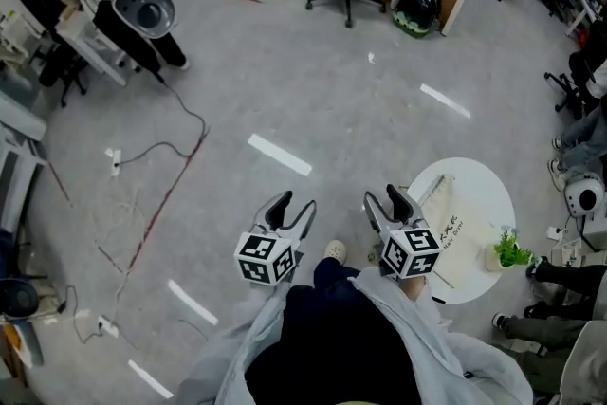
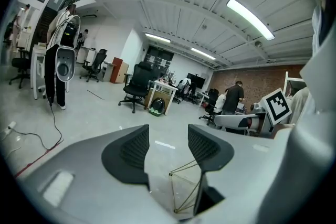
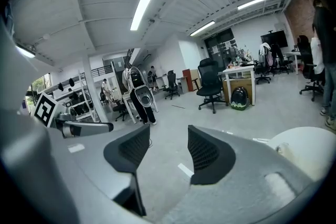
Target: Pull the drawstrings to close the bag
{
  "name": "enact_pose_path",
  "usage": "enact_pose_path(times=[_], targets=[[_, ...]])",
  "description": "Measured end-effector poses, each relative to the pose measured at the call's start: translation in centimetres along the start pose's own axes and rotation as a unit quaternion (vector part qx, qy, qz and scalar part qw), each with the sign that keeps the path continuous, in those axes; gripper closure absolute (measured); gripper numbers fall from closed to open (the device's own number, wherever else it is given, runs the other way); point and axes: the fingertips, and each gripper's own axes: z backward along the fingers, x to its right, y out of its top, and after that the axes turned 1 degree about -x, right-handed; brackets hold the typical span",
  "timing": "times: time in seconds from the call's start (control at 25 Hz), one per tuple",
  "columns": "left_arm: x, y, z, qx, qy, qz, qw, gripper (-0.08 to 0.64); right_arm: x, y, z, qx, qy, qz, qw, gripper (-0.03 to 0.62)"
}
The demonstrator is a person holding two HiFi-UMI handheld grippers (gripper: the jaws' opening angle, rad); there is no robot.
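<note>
Where they overlap, right gripper (image 1: 384,197) hides table (image 1: 479,194) edge.

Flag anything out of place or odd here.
Loose cables sprawl across the open floor at left, a likely tripping risk. Otherwise nothing stands out: the left tool and right tool are open and empty above the floor.

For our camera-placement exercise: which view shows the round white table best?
The head view: it shows almost the whole round white table from above. The right gripper view catches only an edge; the left gripper view shows none.
</note>
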Motion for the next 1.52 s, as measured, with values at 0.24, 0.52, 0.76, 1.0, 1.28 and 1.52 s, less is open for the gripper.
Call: enact_pose_path(times=[0.24,0.52,0.76,1.0,1.28,1.52], targets=[[-0.9,1.5,-4.0,-0.011,-0.025,-0.011,0.9996,0.330,2.0,1.4,-2.3,0.007,-0.016,-0.003,1.000,0.370],[1.3,0.7,-7.0,-0.030,-0.054,-0.019,0.9979,0.330,4.3,0.6,-1.6,-0.002,-0.033,-0.013,0.999,0.370],[0.8,0.5,-8.2,-0.051,-0.071,-0.018,0.9960,0.330,5.3,0.7,-2.2,0.004,-0.055,-0.029,0.998,0.370],[1.9,3.4,-13.1,-0.070,-0.124,-0.052,0.9885,0.331,8.2,2.8,-2.6,0.033,-0.101,-0.057,0.993,0.370],[9.4,4.0,-19.9,-0.102,-0.223,-0.108,0.9634,0.331,14.6,2.8,1.8,0.066,-0.184,-0.100,0.976,0.370],[14.1,5.7,-26.9,-0.143,-0.325,-0.156,0.9216,0.331,20.2,4.2,4.0,0.102,-0.288,-0.153,0.940,0.370]])
